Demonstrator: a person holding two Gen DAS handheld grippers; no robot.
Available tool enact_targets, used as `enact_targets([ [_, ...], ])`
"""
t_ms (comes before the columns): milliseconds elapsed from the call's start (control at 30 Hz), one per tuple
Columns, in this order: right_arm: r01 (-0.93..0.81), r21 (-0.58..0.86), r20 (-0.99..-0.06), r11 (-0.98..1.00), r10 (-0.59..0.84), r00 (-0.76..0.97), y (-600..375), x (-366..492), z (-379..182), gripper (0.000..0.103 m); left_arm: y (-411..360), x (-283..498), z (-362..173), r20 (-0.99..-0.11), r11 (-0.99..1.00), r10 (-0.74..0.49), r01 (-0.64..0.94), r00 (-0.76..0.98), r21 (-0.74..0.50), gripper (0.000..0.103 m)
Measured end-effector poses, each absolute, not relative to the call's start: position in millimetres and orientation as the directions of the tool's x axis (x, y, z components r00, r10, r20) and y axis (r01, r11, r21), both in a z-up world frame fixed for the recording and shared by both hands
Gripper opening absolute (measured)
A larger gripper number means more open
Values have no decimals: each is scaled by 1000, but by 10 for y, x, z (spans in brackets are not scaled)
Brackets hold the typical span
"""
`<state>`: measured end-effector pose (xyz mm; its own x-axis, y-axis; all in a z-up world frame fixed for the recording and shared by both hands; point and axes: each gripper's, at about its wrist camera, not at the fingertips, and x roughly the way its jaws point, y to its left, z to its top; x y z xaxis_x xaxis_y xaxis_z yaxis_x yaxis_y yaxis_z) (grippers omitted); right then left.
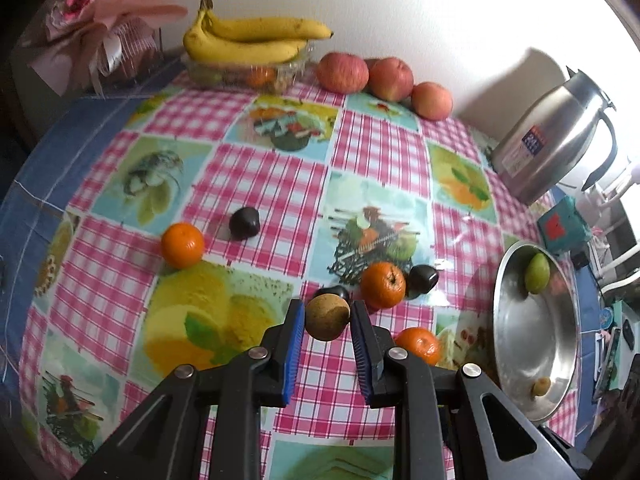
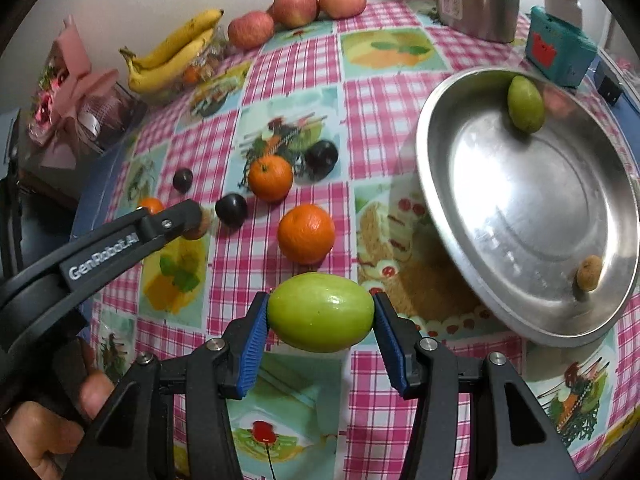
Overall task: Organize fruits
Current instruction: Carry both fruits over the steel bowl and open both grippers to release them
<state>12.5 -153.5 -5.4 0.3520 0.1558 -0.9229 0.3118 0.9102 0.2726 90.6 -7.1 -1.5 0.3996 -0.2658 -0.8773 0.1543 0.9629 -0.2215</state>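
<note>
**Left-wrist view and right-wrist view: both grippers loaded above the checked cloth**

Left-wrist view first: the left gripper (image 1: pixel 327 320) has its blue pads clamped on a small brown round fruit (image 1: pixel 326 317), held clear above the tablecloth (image 1: pixel 280 184). Just behind that fruit sits a dark plum (image 1: pixel 332 293), and beside it an orange (image 1: pixel 383 285) with another dark plum (image 1: pixel 422 279) touching its far side. A third orange (image 1: pixel 420 345) peeks out by the right finger. Out to the left, a lone orange (image 1: pixel 183 244) and a dark plum (image 1: pixel 244 222) sit near each other.

Over to the right-wrist view: the right gripper (image 2: pixel 320 312) is closed partway around a green oval fruit (image 2: pixel 321 311), pads pressing on both its ends, the fruit lying crosswise between them. The left gripper shows here too, reaching in from the left with a hand (image 2: pixel 60 420) on its handle.

And the steel plate (image 2: pixel 440 184) at the right is tilted in this view, already carrying a green fruit (image 2: pixel 525 103) near its far rim and a small brown fruit (image 2: pixel 589 273) near its near rim.

Along the back wall: bananas (image 1: pixel 248 38) resting on a clear tray (image 1: pixel 292 74), three apples (image 1: pixel 384 76) in a row, a steel kettle (image 1: pixel 556 132) and a teal box (image 2: pixel 558 50) at the right. A pink bouquet (image 1: pixel 100 16) stands at the far left corner.
</note>
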Motion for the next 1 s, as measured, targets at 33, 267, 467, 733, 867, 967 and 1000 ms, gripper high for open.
enact_targets([
  [33, 314, 274, -921, 909, 154, 357, -1561, 118, -37, 53, -77, 903, -1, -875, 962, -268, 156, 404, -223, 25],
  [267, 368, 280, -909, 887, 122, 398, -1889, 31, 100, 53, -176, 822, 95, -865, 962, -267, 178, 424, -209, 25],
  [467, 459, 239, -915, 855, 40, 402, -2294, -73, 154, 53, -466, 696, 149, -861, 951, -281, 245, 423, -190, 25],
  [733, 568, 244, -916, 786, -5, 401, -2813, -300, 156, 53, -1023, 464, 262, -850, 910, -319, 385, 419, -152, 25],
  [867, 614, 237, -917, 753, -37, 398, -3060, -424, 175, 53, -1337, 346, 300, -845, 880, -338, 457, 415, -128, 25],
  [967, 642, 233, -916, 730, -56, 397, -3225, -492, 182, 53, -1540, 285, 314, -841, 861, -347, 496, 415, -111, 25],
  [1000, 650, 233, -916, 724, -61, 396, -3267, -509, 183, 53, -1607, 262, 314, -841, 854, -349, 509, 413, -105, 25],
])
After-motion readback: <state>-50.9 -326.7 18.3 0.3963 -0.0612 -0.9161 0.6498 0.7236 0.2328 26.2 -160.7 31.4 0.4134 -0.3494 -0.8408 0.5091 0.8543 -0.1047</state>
